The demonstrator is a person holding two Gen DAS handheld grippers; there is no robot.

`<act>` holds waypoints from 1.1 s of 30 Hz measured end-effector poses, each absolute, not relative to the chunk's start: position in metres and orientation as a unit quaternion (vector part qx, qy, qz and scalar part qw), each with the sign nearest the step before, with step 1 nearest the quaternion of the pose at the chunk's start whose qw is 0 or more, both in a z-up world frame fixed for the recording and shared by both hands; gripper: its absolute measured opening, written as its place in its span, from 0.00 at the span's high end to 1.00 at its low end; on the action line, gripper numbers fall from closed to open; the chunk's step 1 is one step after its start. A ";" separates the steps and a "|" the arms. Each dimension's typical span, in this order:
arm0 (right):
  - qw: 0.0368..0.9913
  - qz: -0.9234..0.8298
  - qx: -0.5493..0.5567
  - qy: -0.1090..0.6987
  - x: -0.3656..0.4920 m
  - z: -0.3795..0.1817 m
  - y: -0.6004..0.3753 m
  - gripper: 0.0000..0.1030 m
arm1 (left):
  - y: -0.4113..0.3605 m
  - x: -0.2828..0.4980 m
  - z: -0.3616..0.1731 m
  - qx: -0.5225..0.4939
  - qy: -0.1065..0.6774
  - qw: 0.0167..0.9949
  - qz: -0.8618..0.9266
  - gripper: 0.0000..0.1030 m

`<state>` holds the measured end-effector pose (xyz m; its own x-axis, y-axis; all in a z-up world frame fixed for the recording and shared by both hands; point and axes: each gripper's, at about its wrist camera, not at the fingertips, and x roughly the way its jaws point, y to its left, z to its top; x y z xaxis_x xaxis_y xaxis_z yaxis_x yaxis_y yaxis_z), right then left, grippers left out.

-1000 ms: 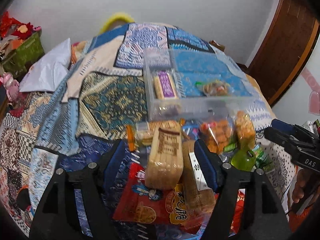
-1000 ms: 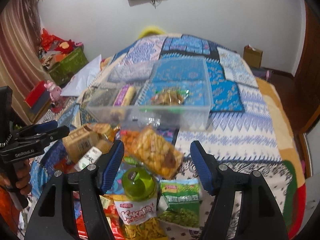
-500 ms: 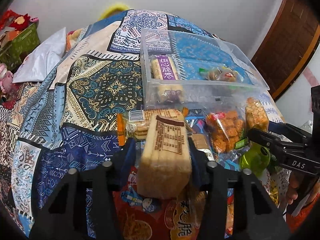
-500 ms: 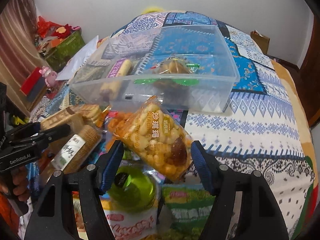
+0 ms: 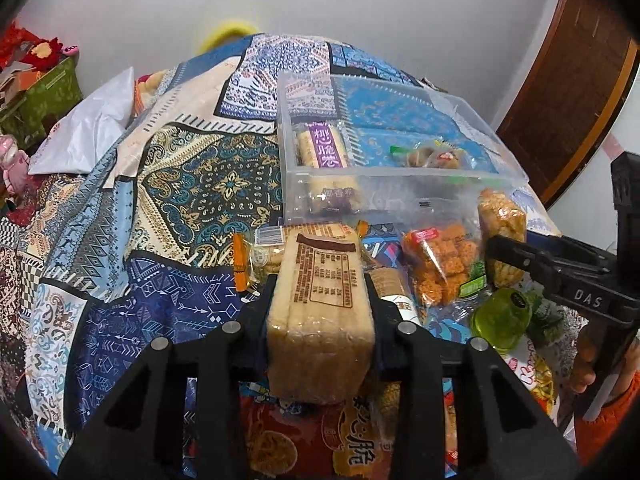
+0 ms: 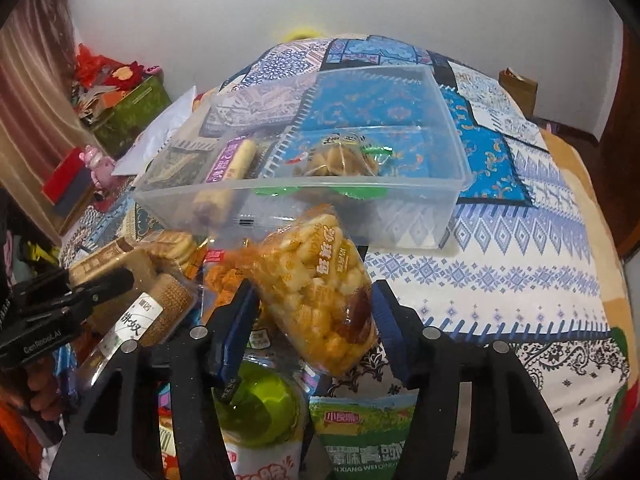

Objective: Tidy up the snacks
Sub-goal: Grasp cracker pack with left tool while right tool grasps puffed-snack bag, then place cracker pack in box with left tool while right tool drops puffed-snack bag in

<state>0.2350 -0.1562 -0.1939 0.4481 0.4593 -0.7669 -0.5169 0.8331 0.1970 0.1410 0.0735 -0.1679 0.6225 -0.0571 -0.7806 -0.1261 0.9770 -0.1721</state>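
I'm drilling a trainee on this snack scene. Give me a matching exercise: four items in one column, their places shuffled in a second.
Items:
1. beige biscuit pack
2. yellow puffed-snack bag
3. purple-label roll
4. green lid

Places:
A. inside the clear bin
B. clamped in the left tool
C. in the pile, below the right tool's fingers
D. between the right tool's fingers

Pairs: 1-B, 2-D, 3-A, 4-C

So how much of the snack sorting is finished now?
Early stage. Two snacks lie in the clear box: a purple-label roll and a green-wrapped pack. The left gripper clamps a biscuit pack; the right gripper closes on a yellow puff bag. Several packets remain on the bed.
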 end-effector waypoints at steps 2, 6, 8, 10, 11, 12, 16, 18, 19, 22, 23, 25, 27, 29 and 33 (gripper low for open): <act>0.851 0.287 -0.030 0.440 0.234 -0.194 -0.157 0.49 | 0.073 0.136 -0.161 -0.106 0.427 0.898 0.019 0.64; 0.852 0.287 -0.021 0.437 0.231 -0.189 -0.162 0.50 | 0.070 0.130 -0.145 -0.103 0.410 0.906 0.018 0.64; 0.855 0.287 -0.020 0.432 0.228 -0.184 -0.164 0.50 | 0.070 0.127 -0.136 -0.103 0.400 0.911 0.018 0.64; 0.860 0.285 -0.020 0.423 0.224 -0.177 -0.166 0.50 | 0.069 0.125 -0.127 -0.104 0.390 0.915 0.017 0.64; 0.863 0.285 -0.020 0.417 0.222 -0.172 -0.168 0.50 | 0.069 0.125 -0.122 -0.104 0.385 0.917 0.017 0.64; 0.865 0.285 -0.019 0.413 0.221 -0.168 -0.169 0.51 | 0.069 0.124 -0.117 -0.105 0.380 0.919 0.016 0.64; 0.873 0.289 -0.010 0.392 0.218 -0.150 -0.174 0.51 | 0.067 0.125 -0.102 -0.104 0.360 0.927 0.014 0.64; 0.878 0.289 -0.007 0.380 0.217 -0.141 -0.175 0.50 | 0.066 0.127 -0.096 -0.106 0.352 0.930 0.012 0.64; 0.880 0.290 -0.007 0.376 0.217 -0.138 -0.176 0.50 | 0.066 0.130 -0.093 -0.107 0.348 0.932 0.010 0.64; 0.885 0.291 -0.003 0.363 0.221 -0.128 -0.175 0.51 | 0.064 0.138 -0.086 -0.107 0.338 0.935 0.008 0.64; 0.887 0.292 -0.002 0.358 0.224 -0.125 -0.175 0.51 | 0.063 0.141 -0.084 -0.107 0.335 0.936 0.007 0.64; 0.890 0.292 -0.001 0.351 0.226 -0.120 -0.174 0.51 | 0.062 0.149 -0.080 -0.109 0.329 0.938 0.007 0.64; 0.892 0.291 0.002 0.345 0.232 -0.116 -0.172 0.51 | 0.061 0.159 -0.079 -0.111 0.325 0.939 0.005 0.64; 0.895 0.290 0.003 0.340 0.238 -0.114 -0.171 0.50 | 0.060 0.168 -0.079 -0.111 0.324 0.939 0.001 0.64; 0.897 0.283 0.011 0.339 0.256 -0.114 -0.168 0.51 | 0.053 0.191 -0.083 -0.105 0.327 0.939 -0.002 0.65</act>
